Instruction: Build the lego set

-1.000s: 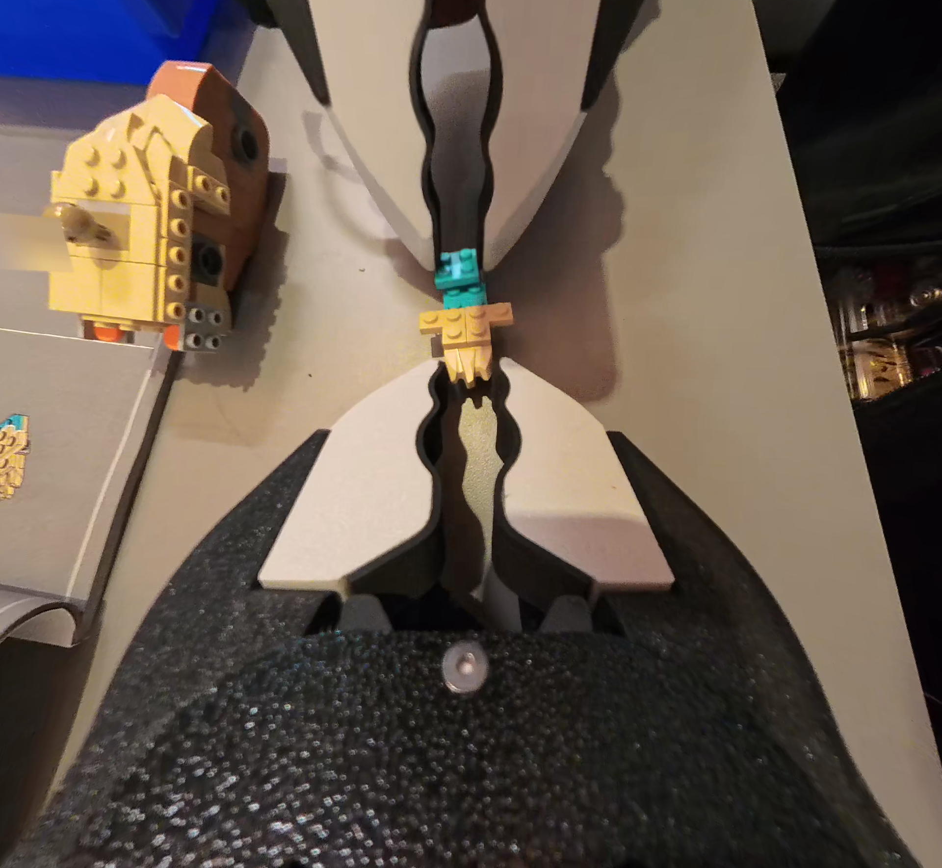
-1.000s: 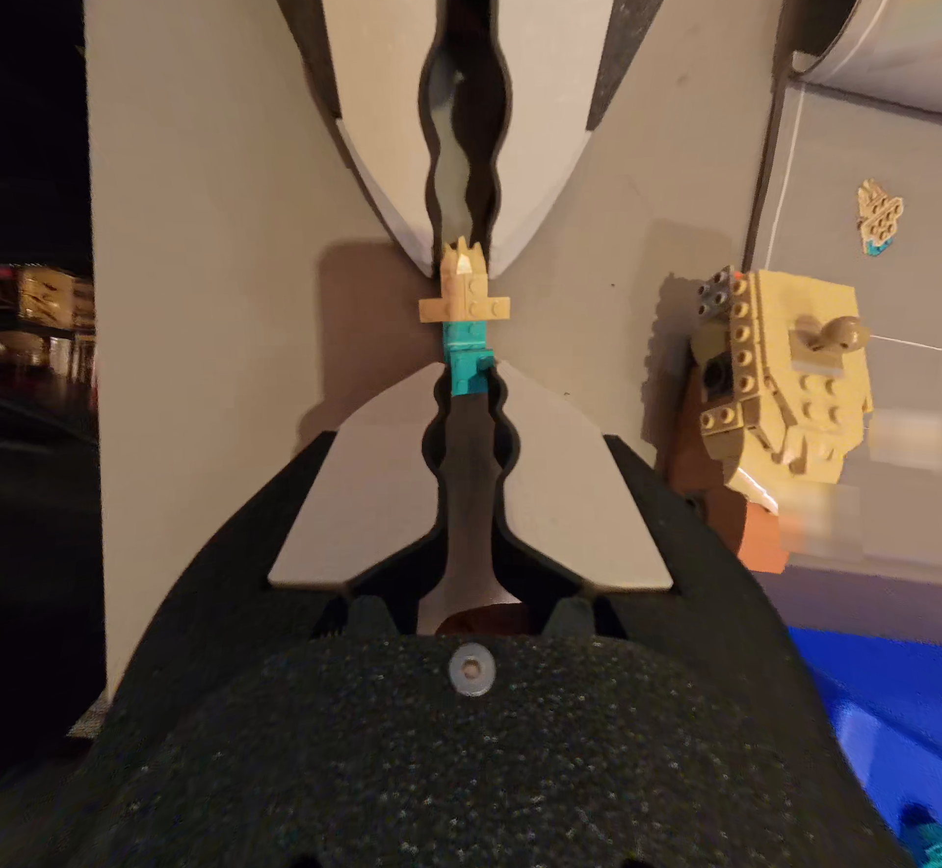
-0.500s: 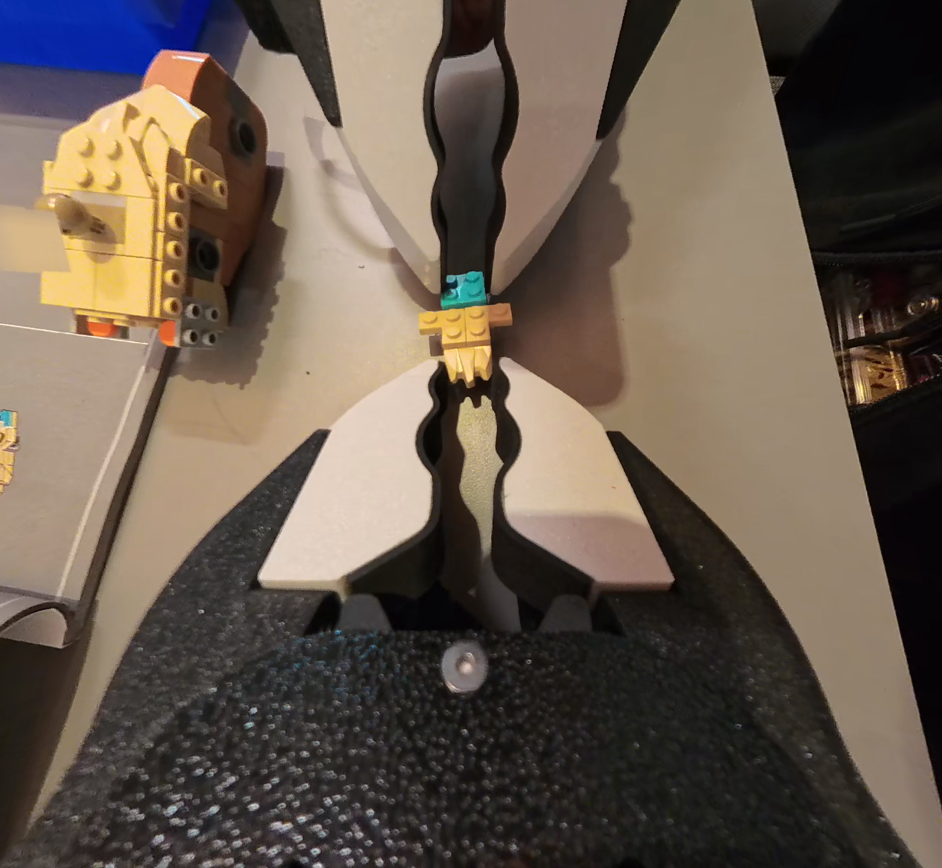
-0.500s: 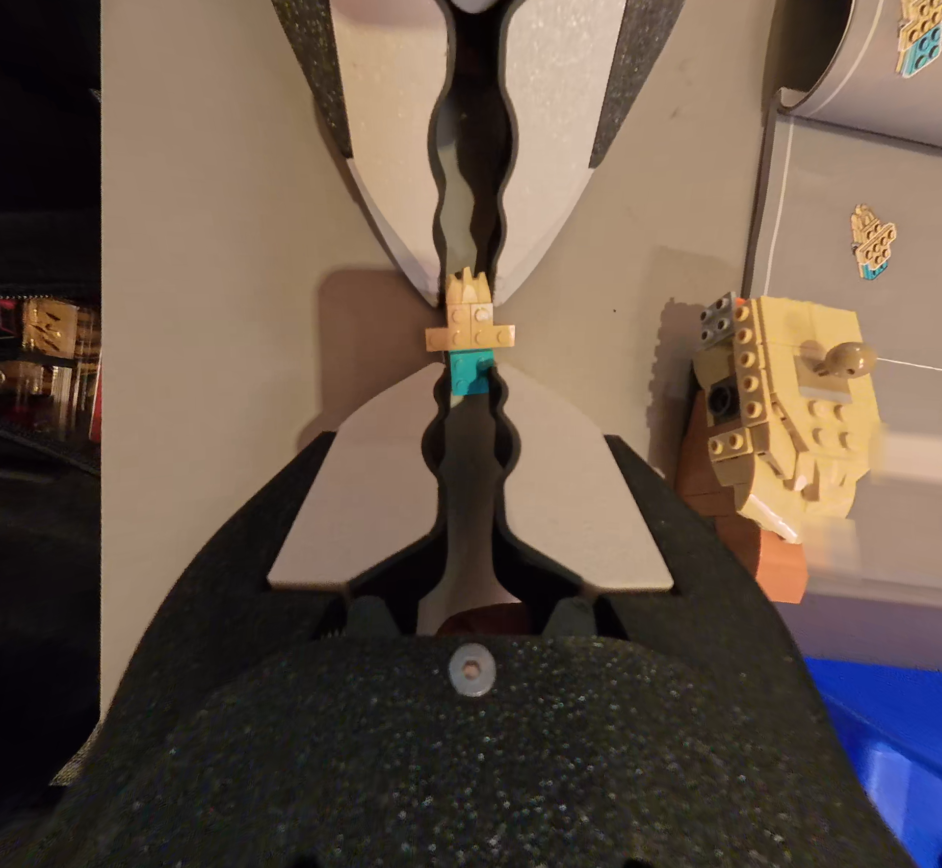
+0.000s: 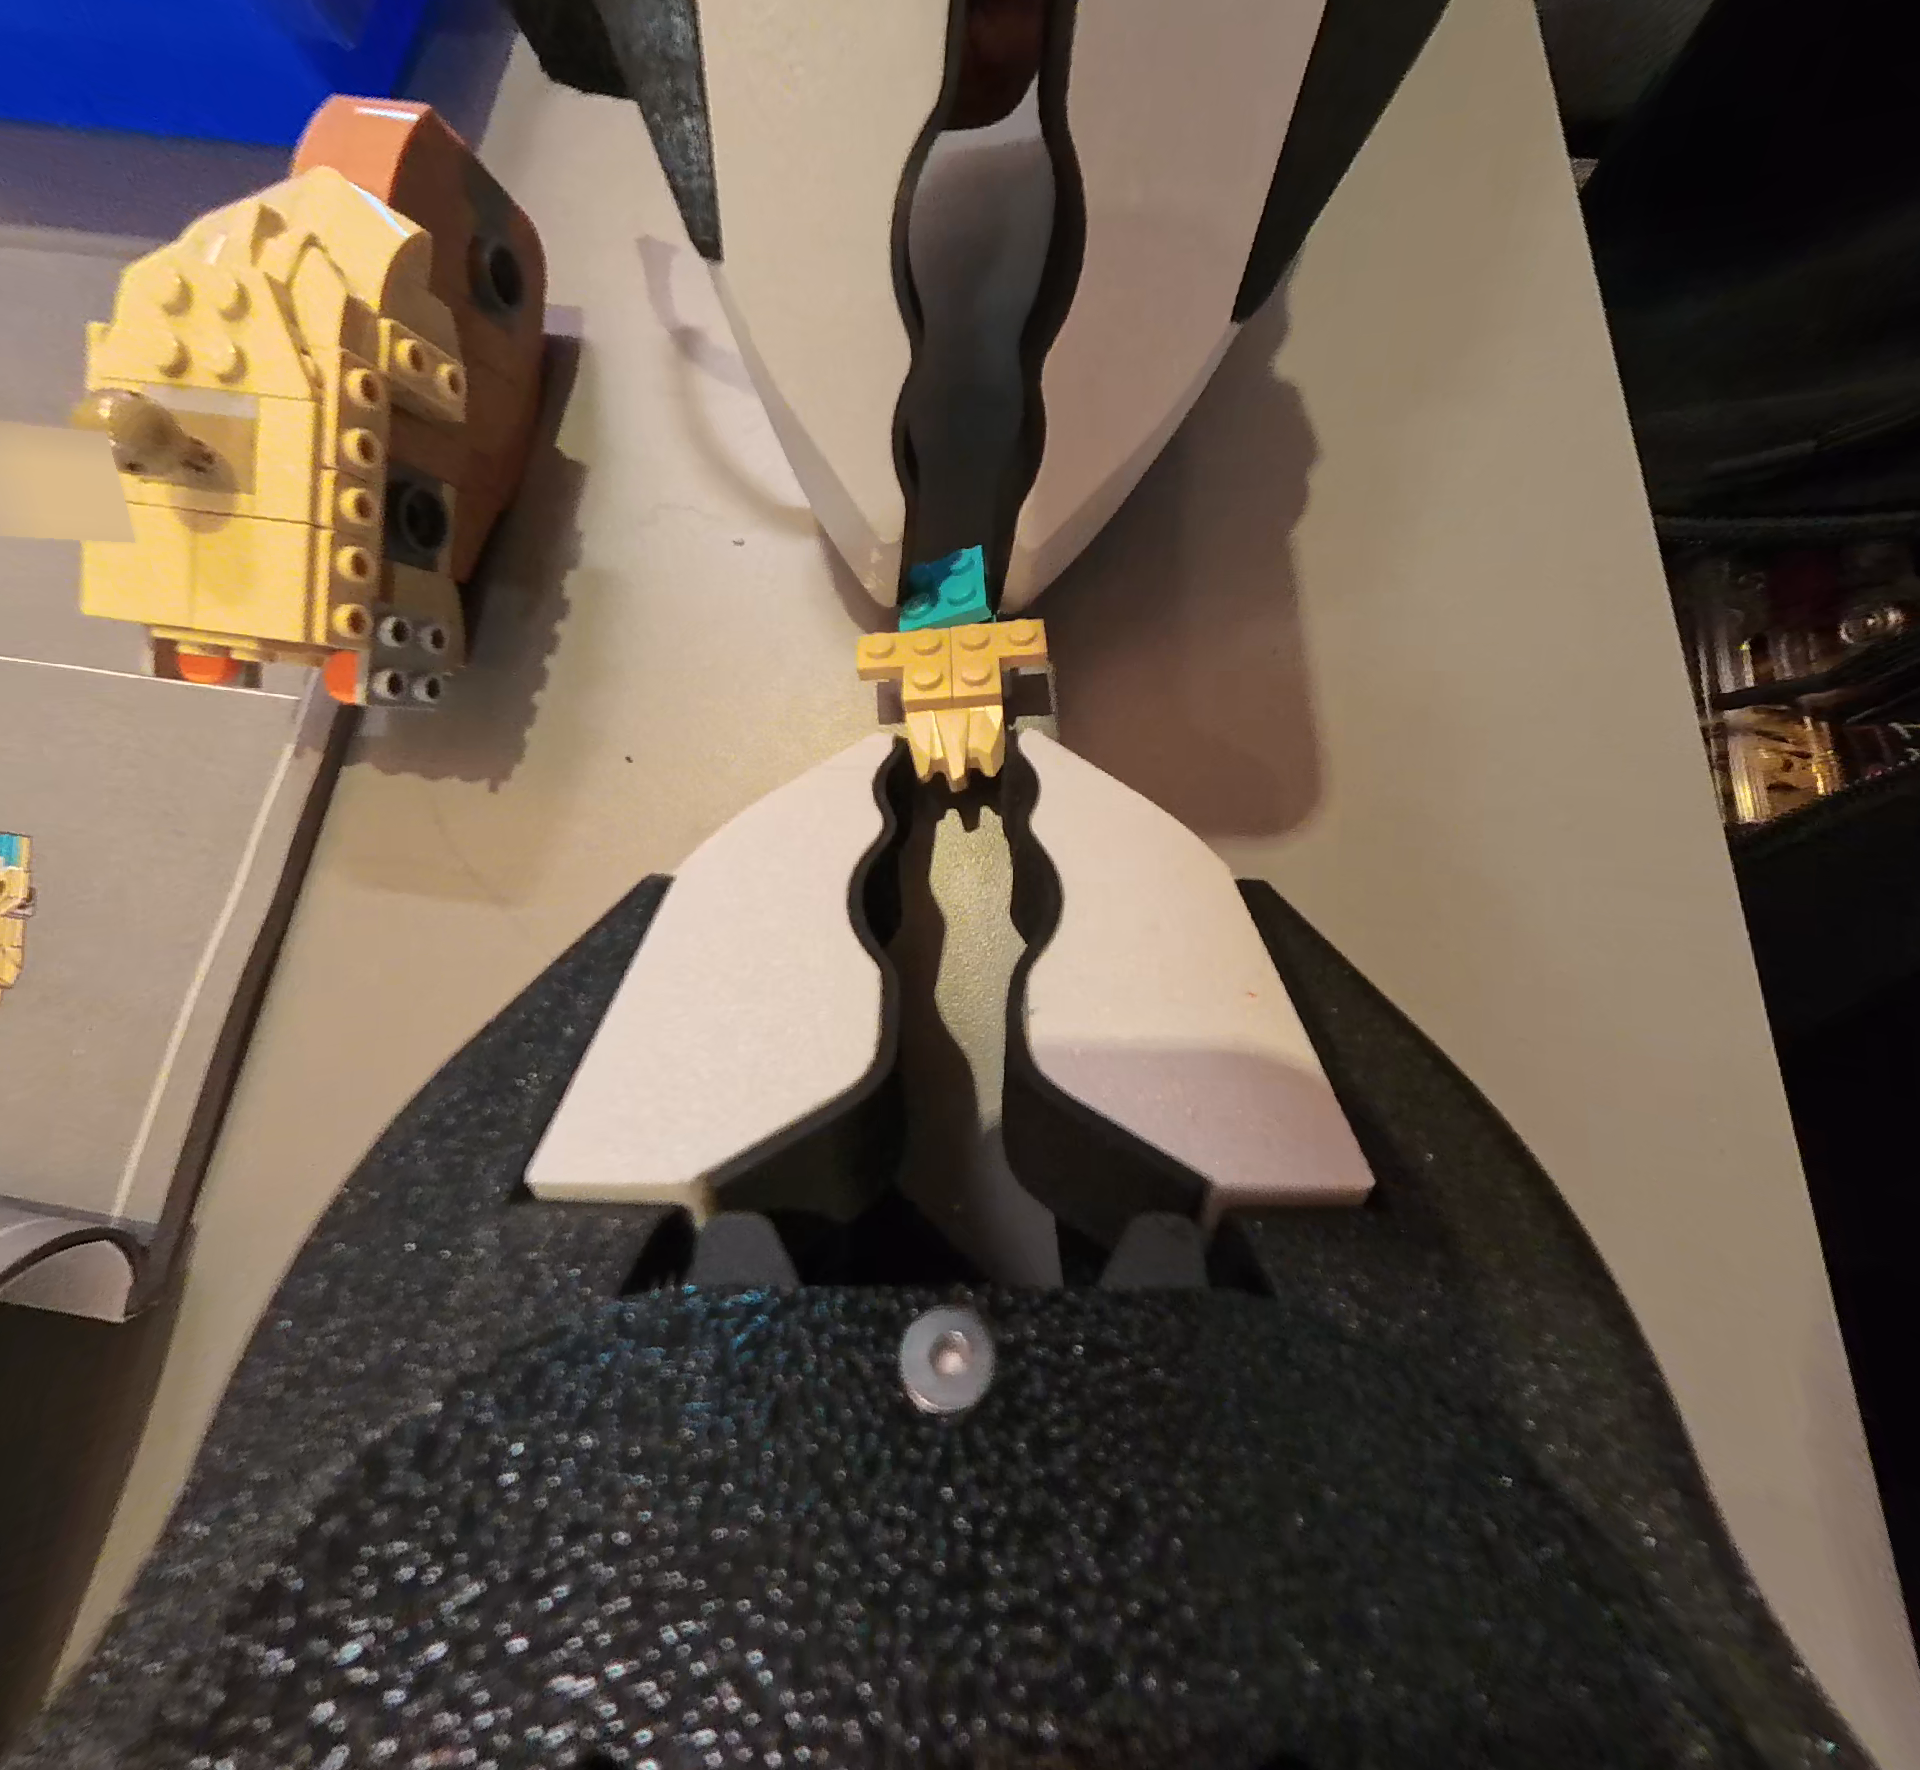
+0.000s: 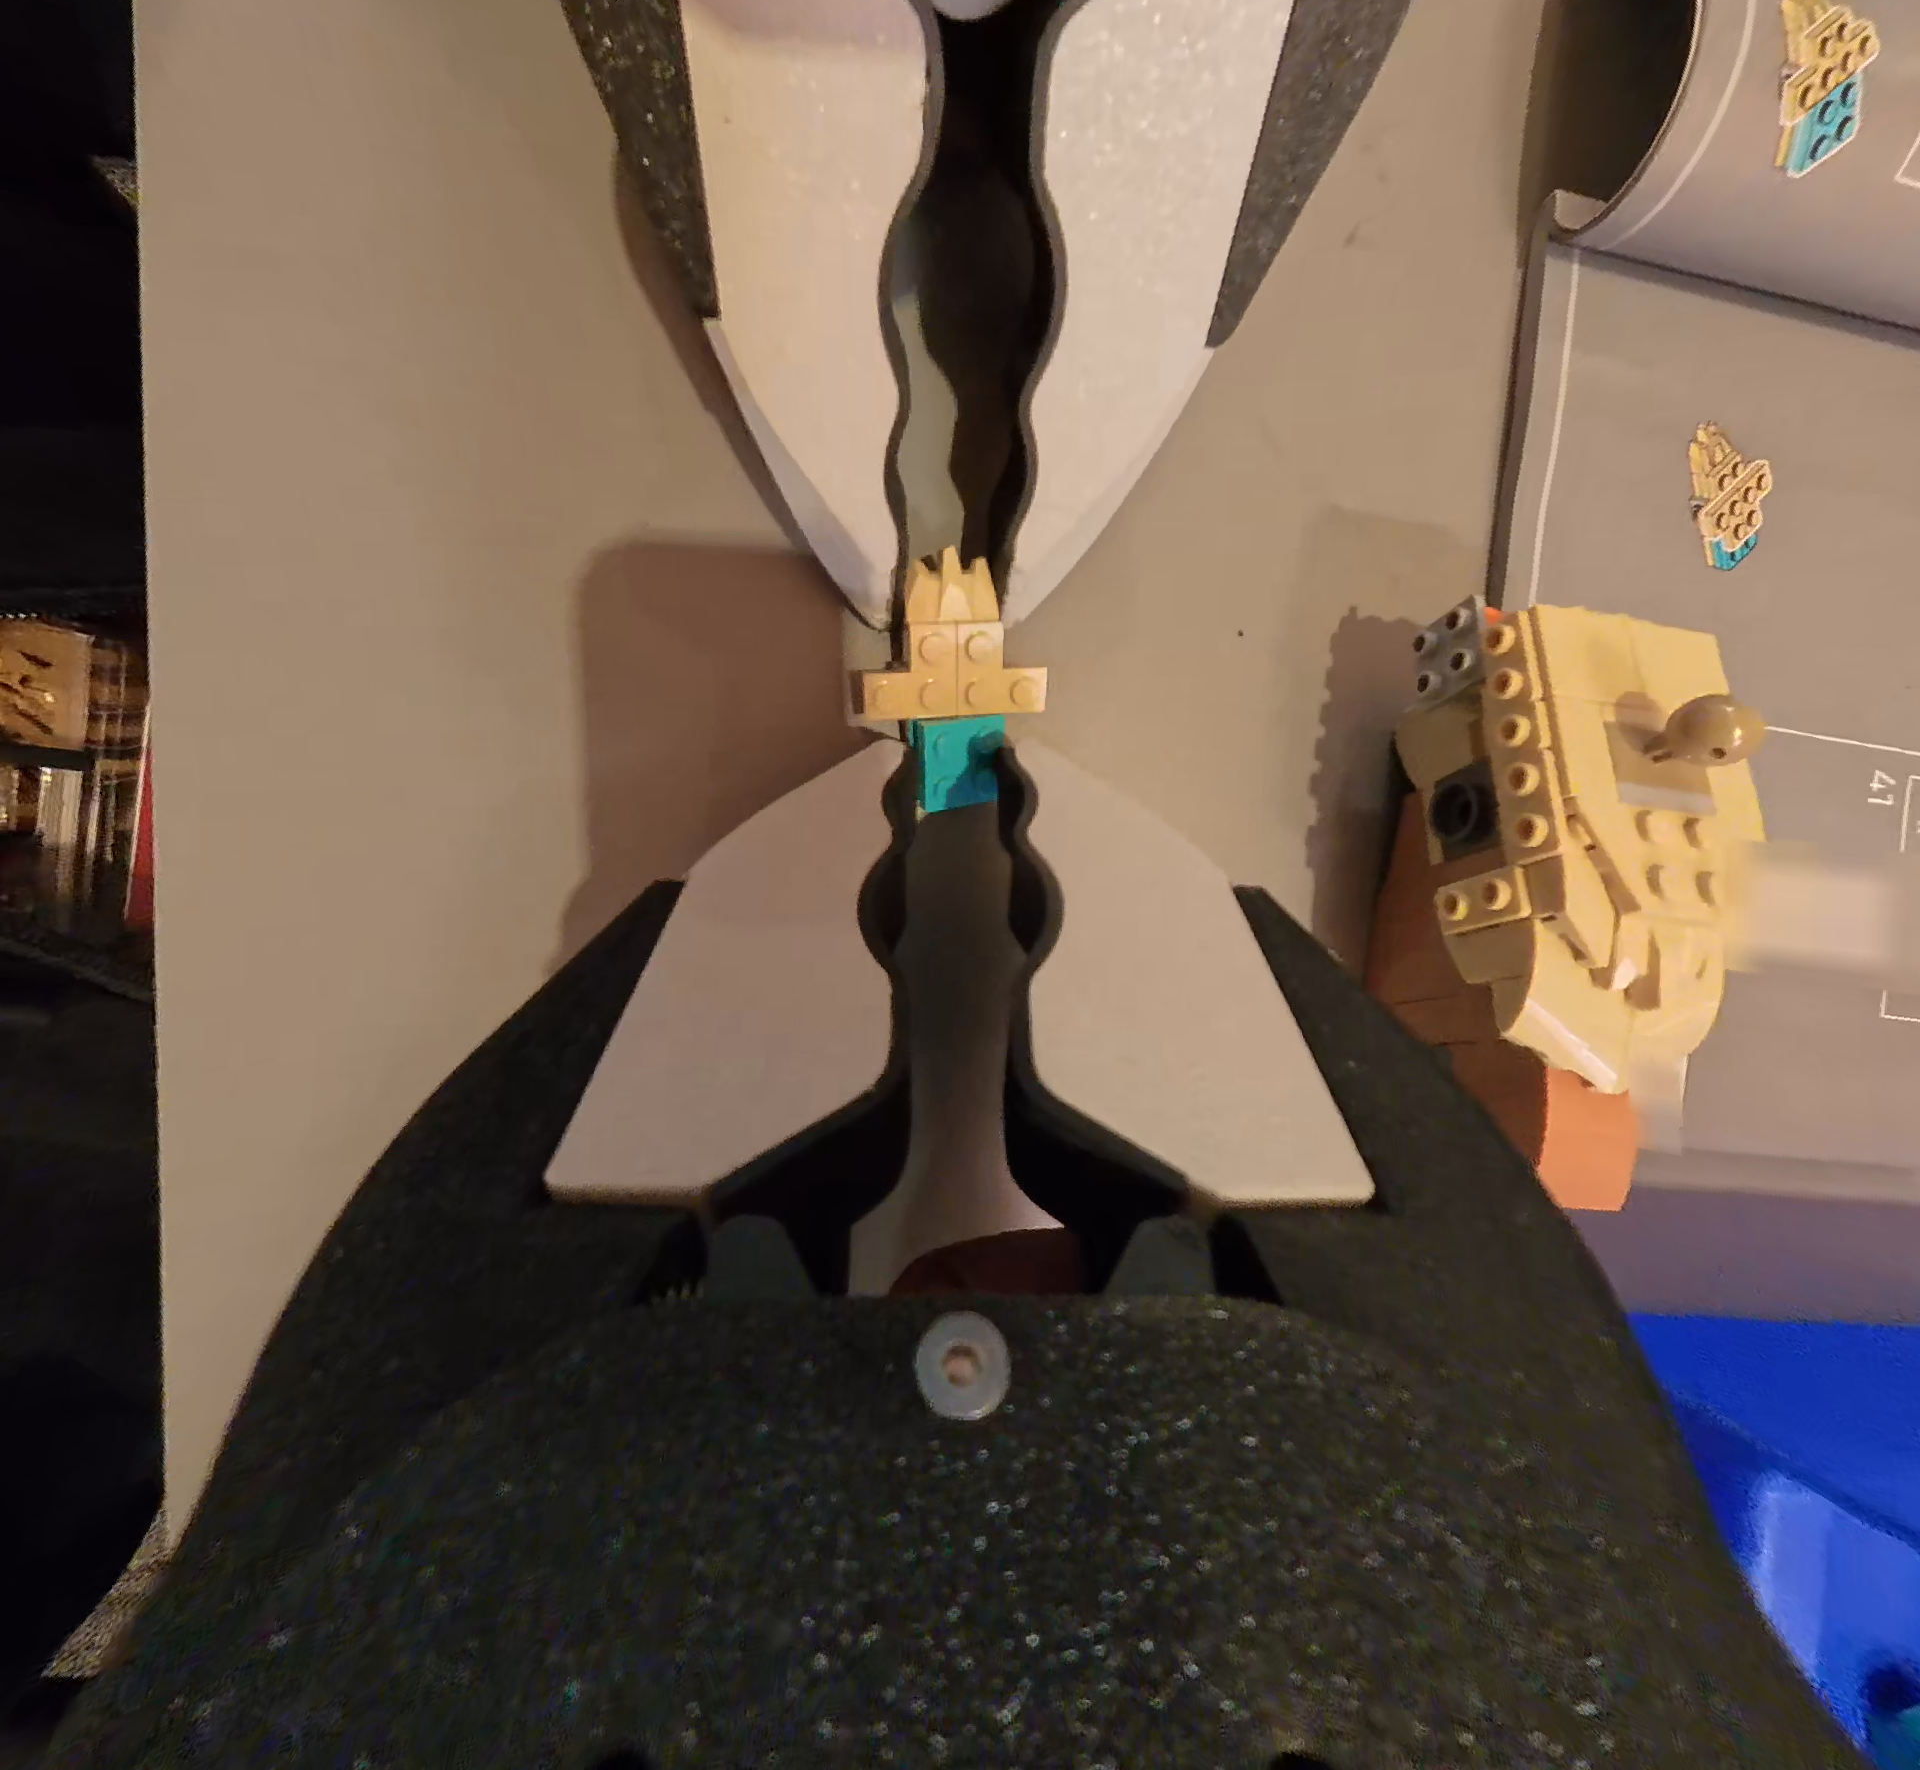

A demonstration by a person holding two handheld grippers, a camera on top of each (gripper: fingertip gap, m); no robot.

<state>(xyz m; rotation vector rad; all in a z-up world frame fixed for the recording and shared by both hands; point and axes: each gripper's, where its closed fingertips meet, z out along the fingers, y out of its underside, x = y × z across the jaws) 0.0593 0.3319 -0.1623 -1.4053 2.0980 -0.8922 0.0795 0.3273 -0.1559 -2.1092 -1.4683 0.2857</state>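
The left gripper point(image 5: 951, 764) pinches the tan clawed piece point(image 5: 953, 681); directly ahead, the right gripper point(image 6: 951, 764) clamps the teal brick point(image 6: 951, 770). Off-axis pressing could pop them apart.

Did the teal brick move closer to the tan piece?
Yes. The teal brick now sits against the tan piece; a second ago more teal showed between the grippers.

Warm overhead light falls evenly on the table point(image 5: 1351, 577), casting soft-edged shadows beneath the grippers and beside the model point(image 6: 1558, 837), while frame edges bend with wide-angle distortion, dark surroundings lose detail, and lower corners blur slightly.
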